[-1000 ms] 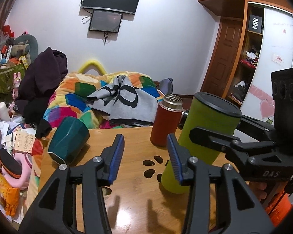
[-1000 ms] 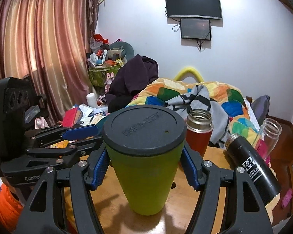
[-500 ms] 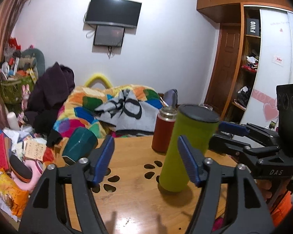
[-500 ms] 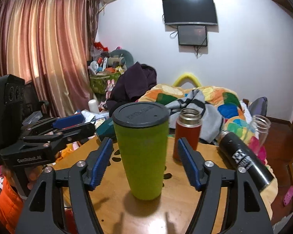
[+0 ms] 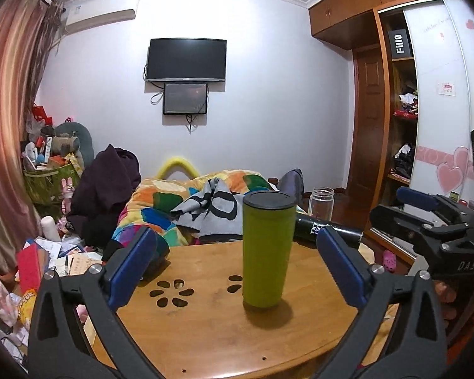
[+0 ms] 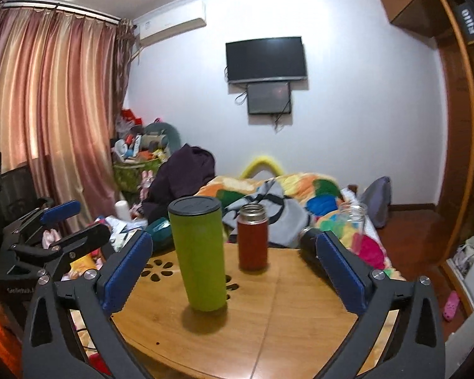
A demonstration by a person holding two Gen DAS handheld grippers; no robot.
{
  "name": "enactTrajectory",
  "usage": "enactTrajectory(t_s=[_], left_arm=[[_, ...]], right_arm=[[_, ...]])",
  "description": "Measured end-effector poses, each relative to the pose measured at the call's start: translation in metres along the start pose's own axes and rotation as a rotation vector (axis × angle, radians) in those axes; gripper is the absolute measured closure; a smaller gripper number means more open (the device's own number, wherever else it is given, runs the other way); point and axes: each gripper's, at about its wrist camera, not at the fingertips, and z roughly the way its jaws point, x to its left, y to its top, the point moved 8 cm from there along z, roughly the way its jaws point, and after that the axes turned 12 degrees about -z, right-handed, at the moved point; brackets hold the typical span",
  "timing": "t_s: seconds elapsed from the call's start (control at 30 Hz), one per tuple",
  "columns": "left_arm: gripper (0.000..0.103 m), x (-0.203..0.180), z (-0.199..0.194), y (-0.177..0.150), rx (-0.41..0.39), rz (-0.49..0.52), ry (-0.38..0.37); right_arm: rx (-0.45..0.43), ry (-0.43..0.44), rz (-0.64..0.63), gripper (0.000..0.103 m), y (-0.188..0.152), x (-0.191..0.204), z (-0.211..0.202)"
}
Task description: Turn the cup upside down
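Observation:
A tall lime-green cup [image 5: 266,249] with a black end on top stands on the round wooden table [image 5: 224,341]; it also shows in the right wrist view [image 6: 200,254]. My left gripper [image 5: 235,265] is open and empty, pulled back from the cup, which stands well beyond the fingertips. My right gripper [image 6: 233,267] is open and empty, also back from the cup. Each gripper shows in the other's view, the right gripper [image 5: 426,214] at the right edge and the left gripper [image 6: 57,224] at the left.
A red flask [image 6: 252,237] stands behind the green cup. A black bottle [image 5: 325,229] lies at the table's back right, with a clear glass jar [image 5: 322,202] beyond it. A teal cup [image 6: 159,227] lies at the back left. A bed with a colourful quilt [image 5: 180,202] stands behind.
My right gripper has let go of the green cup and drawn back. My left gripper has opened wider and also pulled back and up. The cup stays standing on the table.

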Motion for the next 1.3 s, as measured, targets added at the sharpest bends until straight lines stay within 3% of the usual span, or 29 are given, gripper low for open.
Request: enactTrajectory(t_s=[0.23,0.53,1.3], left_arm=[[0.0,-0.007,-0.019,-0.006,-0.018,0.003,0.022],[0.0,-0.006,-0.028,-0.007,-0.042,0.002,0.051],[0.0,-0.002,-0.029,-0.008,-0.038,-0.019,0.053]], right_arm=[[-0.002,-0.078,0.006,0.0,-0.005,-0.002,-0.024],[0.012,-0.089,0.067,0.0,-0.013,-0.011,-0.034],[-0.007,-0.088,0.042,0.0,-0.009,0.0,-0.041]])
